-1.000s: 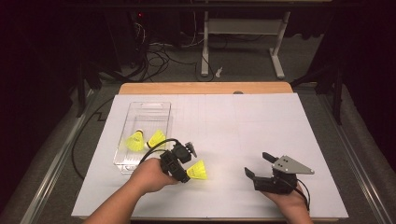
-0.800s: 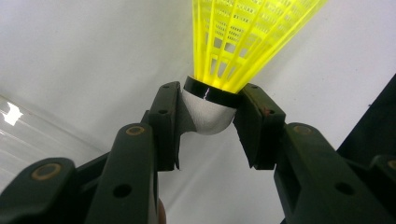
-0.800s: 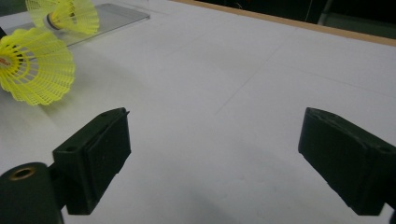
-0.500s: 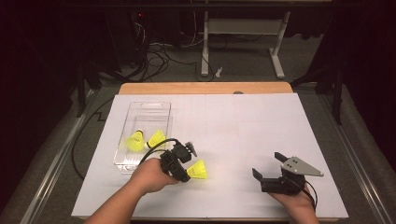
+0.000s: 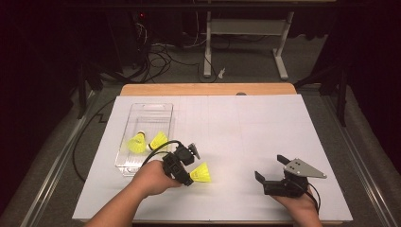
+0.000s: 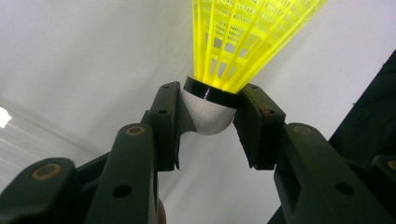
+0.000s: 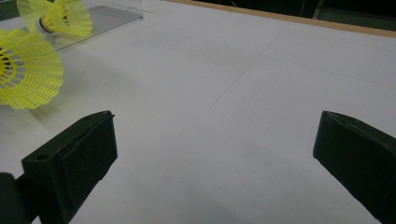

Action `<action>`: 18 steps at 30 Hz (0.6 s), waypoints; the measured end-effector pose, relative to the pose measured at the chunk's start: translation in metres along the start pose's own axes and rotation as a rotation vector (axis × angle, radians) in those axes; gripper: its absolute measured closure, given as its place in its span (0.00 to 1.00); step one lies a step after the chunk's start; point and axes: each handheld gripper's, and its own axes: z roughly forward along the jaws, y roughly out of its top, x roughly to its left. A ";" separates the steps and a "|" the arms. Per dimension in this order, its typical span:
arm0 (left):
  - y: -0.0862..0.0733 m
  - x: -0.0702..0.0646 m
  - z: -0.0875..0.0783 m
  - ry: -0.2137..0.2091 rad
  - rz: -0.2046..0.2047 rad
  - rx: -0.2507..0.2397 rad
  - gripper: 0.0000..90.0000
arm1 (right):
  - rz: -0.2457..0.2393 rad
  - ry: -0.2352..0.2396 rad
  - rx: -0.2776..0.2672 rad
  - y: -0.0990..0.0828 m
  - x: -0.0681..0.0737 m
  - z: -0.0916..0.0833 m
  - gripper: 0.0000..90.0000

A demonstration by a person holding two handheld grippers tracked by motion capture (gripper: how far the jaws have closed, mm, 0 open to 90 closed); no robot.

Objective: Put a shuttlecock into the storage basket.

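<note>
Left gripper (image 5: 189, 176) is clamped on a yellow shuttlecock (image 5: 201, 172): in the left gripper view both pads (image 6: 170, 121) press the white cork base (image 6: 208, 116) from either side, just below the black band, with the yellow mesh skirt (image 6: 243, 37) fanning away from the jaws. In the high view the left hand (image 5: 151, 177) holds it near the table's front edge, just right of the clear tray's near corner; skirt points right, low over the white sheet (image 5: 246, 127). Can't tell if the skirt touches the sheet.

Right gripper (image 5: 272, 177) sits near the front edge too, well apart to the right. Its jaws have just been opening and now stand wide, nothing between them; the right gripper view has bare white sheet between the two black pads (image 7: 84, 154), with the held shuttlecock (image 7: 28, 74) off to its left.

Farther back: clear plastic tray (image 5: 142, 113) on the left half of the sheet, two more yellow shuttlecocks in it, one (image 5: 136, 142) beside the other (image 5: 158, 140), both in the tray's near half.

Beyond the sheet: wooden table edge (image 5: 208, 89), then cables (image 5: 161, 56) and a white stand leg (image 5: 281, 47) on the floor.
</note>
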 end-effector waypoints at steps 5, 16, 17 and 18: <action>0.000 -0.001 -0.008 -0.001 0.002 0.003 0.69 | 0.007 0.007 0.004 0.000 -0.001 0.000 0.00; 0.000 0.000 -0.029 0.001 -0.004 0.011 0.69 | 0.010 0.005 -0.017 0.001 -0.002 -0.002 0.01; 0.000 0.001 -0.032 -0.001 -0.007 0.010 0.69 | 0.007 0.006 -0.017 0.001 -0.002 -0.002 0.01; 0.000 0.001 -0.034 0.000 -0.008 0.009 0.69 | 0.005 0.007 -0.014 0.001 -0.002 -0.002 0.01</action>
